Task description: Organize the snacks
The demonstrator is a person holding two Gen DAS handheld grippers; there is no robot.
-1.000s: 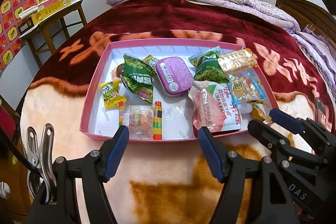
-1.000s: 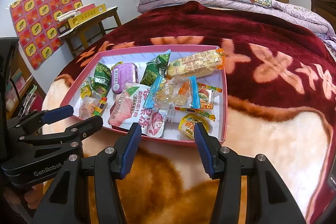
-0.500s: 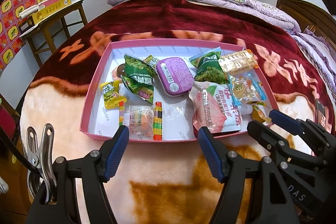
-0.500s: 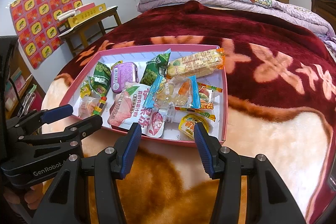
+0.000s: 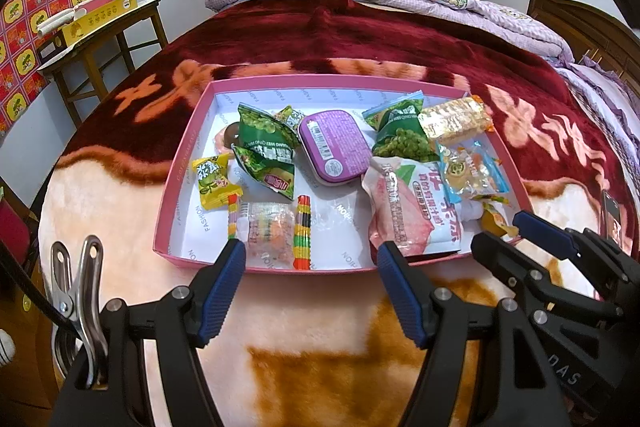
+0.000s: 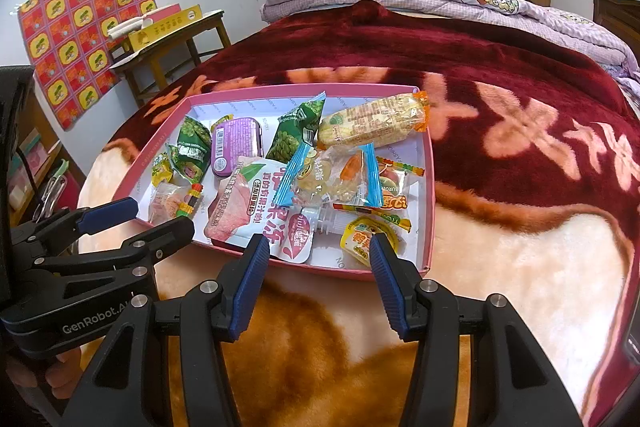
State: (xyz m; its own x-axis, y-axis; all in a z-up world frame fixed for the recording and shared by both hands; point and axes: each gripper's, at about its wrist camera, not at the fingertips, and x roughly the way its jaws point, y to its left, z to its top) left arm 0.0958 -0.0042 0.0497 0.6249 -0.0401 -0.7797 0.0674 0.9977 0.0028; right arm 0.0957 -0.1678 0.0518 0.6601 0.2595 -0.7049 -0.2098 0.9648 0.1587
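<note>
On the bed's blanket [image 5: 320, 307], in the left wrist view, lay a pink tray [image 5: 180, 163] of snacks. The left claw [image 5: 310, 261] hovered spread and empty at the tray's near rim. Inside the tray, a purple tin [image 5: 336, 145] sat mid-tray, a pink pouch [image 5: 412, 211] right of it, green packs [image 5: 264, 147] left.

In the right wrist view, the right claw [image 6: 316, 253] hung agape, holding nothing, over the tray's [image 6: 428, 187] near rim beside a yellow cup [image 6: 362, 239]. The left claw [image 6: 150, 217] was open at the tray's left corner.
</note>
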